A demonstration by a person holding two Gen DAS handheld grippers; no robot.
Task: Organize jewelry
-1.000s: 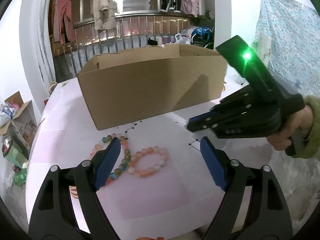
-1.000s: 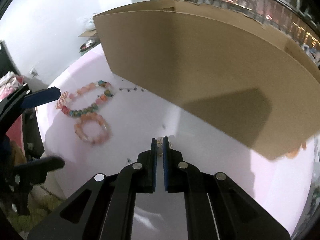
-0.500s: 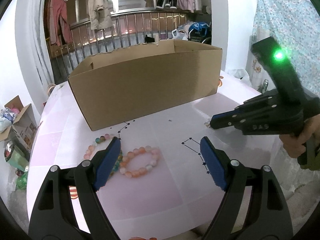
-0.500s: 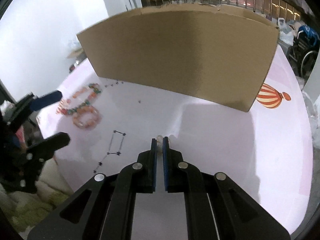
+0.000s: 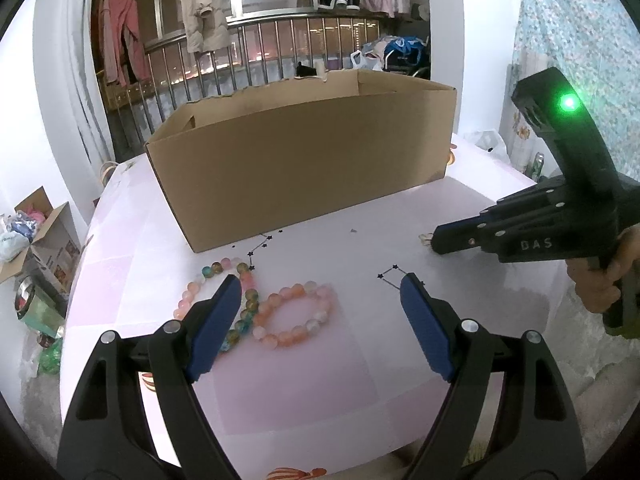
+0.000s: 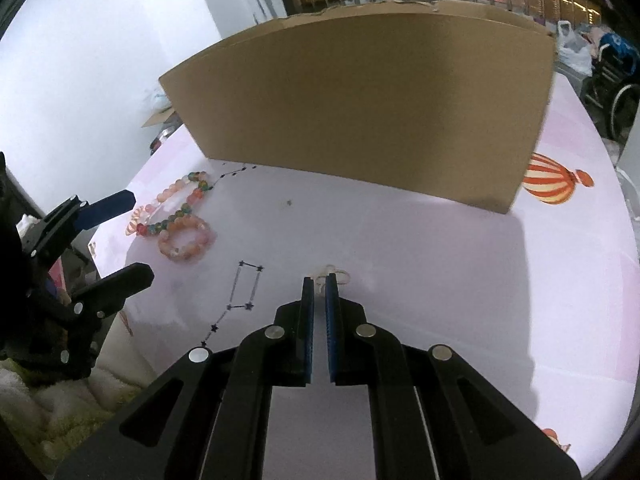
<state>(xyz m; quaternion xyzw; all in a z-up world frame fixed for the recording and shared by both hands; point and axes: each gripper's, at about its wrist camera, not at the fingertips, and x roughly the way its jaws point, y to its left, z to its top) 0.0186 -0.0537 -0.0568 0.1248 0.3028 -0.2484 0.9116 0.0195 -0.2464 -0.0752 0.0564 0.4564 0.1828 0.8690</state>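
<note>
The right gripper (image 6: 319, 280) is closed on a small pale ring-shaped piece (image 6: 334, 276), thin and hard to make out, low over the pink tablecloth (image 6: 440, 272). The left gripper (image 5: 320, 300) is wide open above two round bead bracelets: a peach one (image 5: 296, 316) and a multicoloured one (image 5: 224, 280), partly hidden by one blue pad. Behind them stands a long cardboard box (image 5: 304, 168), its long side facing the grippers.

The left gripper (image 5: 320, 312) is held wide open, angled downward. The right gripper (image 6: 319, 280) is kept closed, gripped by a hand (image 5: 600, 280).
</note>
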